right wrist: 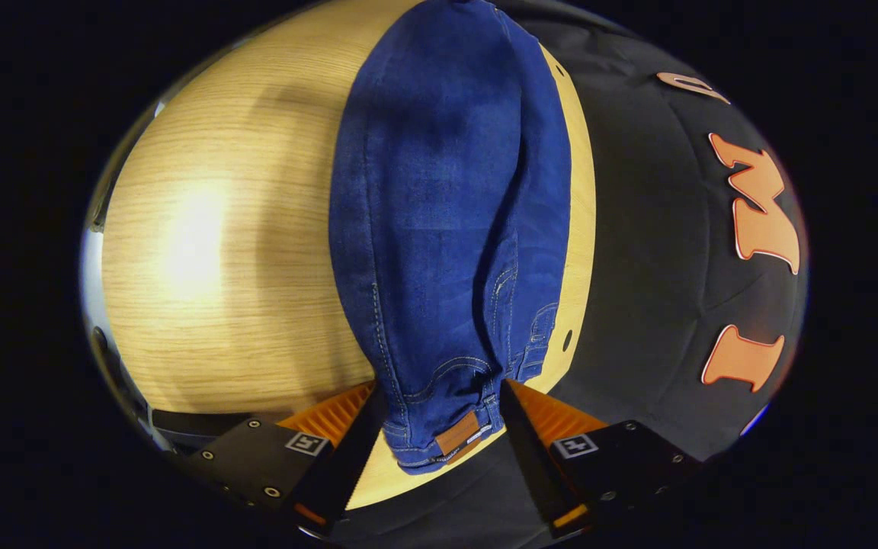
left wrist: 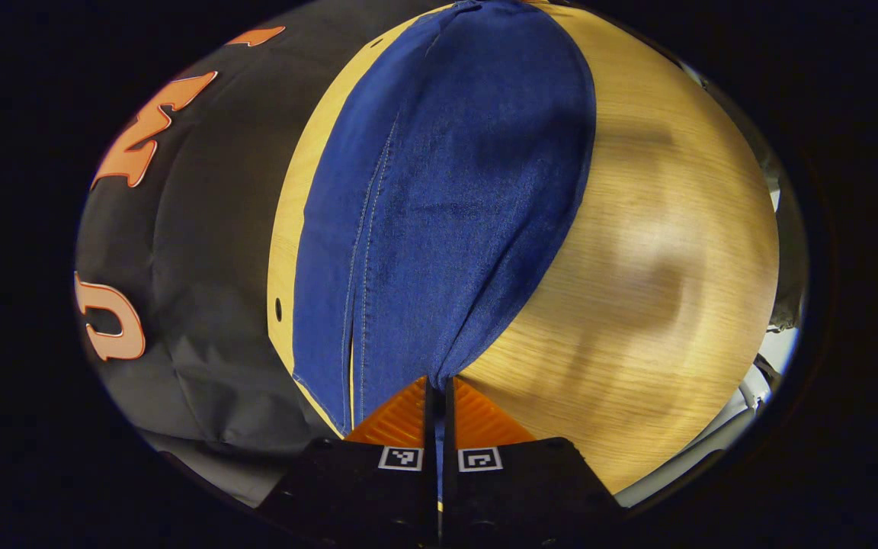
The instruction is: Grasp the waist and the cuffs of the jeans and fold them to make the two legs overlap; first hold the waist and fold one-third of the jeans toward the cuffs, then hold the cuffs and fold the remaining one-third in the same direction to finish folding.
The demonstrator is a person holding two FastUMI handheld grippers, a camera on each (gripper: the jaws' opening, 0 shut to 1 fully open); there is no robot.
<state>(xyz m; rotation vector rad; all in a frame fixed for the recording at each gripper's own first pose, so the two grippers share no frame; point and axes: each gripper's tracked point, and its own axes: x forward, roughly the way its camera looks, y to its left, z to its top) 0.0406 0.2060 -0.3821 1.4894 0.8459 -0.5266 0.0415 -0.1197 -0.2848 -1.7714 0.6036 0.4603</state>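
Jeans, one pair, lie lengthwise on your wooden surface. At their cuff end your left gripper has its fingers pinched on denim; at the waist your right gripper stands wide, straddling the waistband.

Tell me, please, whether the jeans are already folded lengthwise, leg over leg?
Yes: the jeans lie as one narrow strip on the table, one leg on the other.
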